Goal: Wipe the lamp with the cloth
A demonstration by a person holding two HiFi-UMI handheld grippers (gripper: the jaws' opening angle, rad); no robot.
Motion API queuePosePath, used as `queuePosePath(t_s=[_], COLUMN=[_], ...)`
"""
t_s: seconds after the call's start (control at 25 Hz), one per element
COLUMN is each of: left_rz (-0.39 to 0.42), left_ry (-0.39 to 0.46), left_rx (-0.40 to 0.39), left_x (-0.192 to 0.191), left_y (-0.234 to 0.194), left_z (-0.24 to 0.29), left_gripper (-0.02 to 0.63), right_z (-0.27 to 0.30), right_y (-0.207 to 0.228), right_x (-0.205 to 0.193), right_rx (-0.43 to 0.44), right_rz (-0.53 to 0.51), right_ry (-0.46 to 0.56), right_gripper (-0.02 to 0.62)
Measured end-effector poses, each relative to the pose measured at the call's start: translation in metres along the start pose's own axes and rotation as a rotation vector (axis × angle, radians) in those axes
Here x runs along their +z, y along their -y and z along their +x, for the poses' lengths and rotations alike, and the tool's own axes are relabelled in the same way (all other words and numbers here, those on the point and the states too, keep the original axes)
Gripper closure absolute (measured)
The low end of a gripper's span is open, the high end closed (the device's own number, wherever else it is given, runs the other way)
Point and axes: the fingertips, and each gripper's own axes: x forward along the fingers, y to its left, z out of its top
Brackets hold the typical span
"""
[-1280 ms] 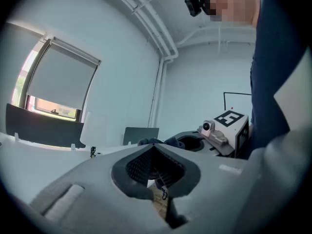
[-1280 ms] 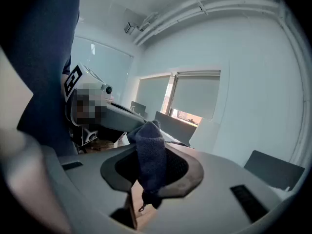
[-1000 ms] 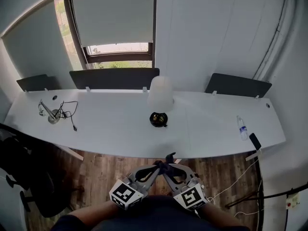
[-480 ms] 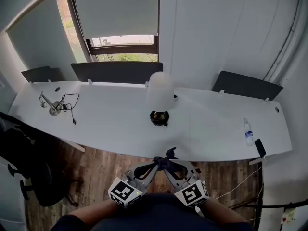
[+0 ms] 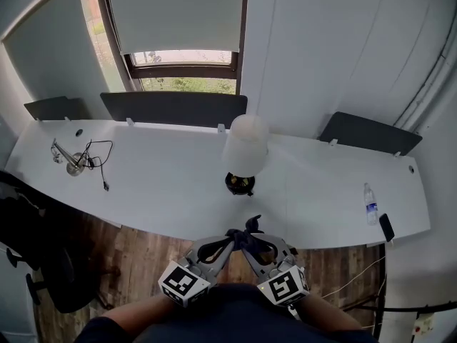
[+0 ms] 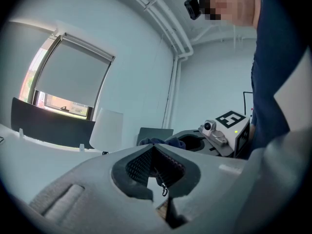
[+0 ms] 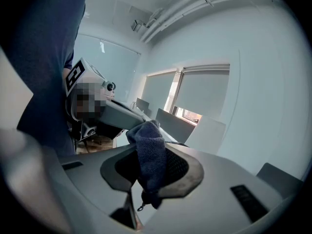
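White counter (image 5: 143,184) ran L-R under the lamp (image 5: 245,148). The lamp stood upright approx. mid-counter, w/ white shade & dark base. Both tools were held well short of the lamp, off the counter's near edge, tips meeting. Left tool (image 5: 230,239): jaws pinched together on an edge of the cloth (image 5: 247,229). Right tool (image 7: 151,147): jaws clamped on the same dark blue cloth, a fold bunched past its tips. Cloth was well apart from the lamp.
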Motion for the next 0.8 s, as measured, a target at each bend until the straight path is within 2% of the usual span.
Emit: queuePosePath(t_s=[0.44, 0.6, 0.8], left_rz=[0.005, -0.018, 0.006], left_ry=[0.003, 0.001, 0.011], left_rx=[-0.142, -0.167, -0.157], left_x=[0.021, 0.02, 0.029], left_y=[-0.084, -0.095, -0.104], left_z=[-0.006, 0.0, 0.016], left_gripper=[0.6, 0.6, 0.6], right_z=[0.078, 0.089, 0.094], right_y=[0.024, 0.034, 0.056], right_x=[0.039, 0.039, 0.041], right_rx=[-0.153, -0.182, -0.18], right_rz=[-0.061, -0.08, -0.108], right_ry=[-0.061, -0.082, -0.076], right_gripper=[0.492, 0.492, 0.492])
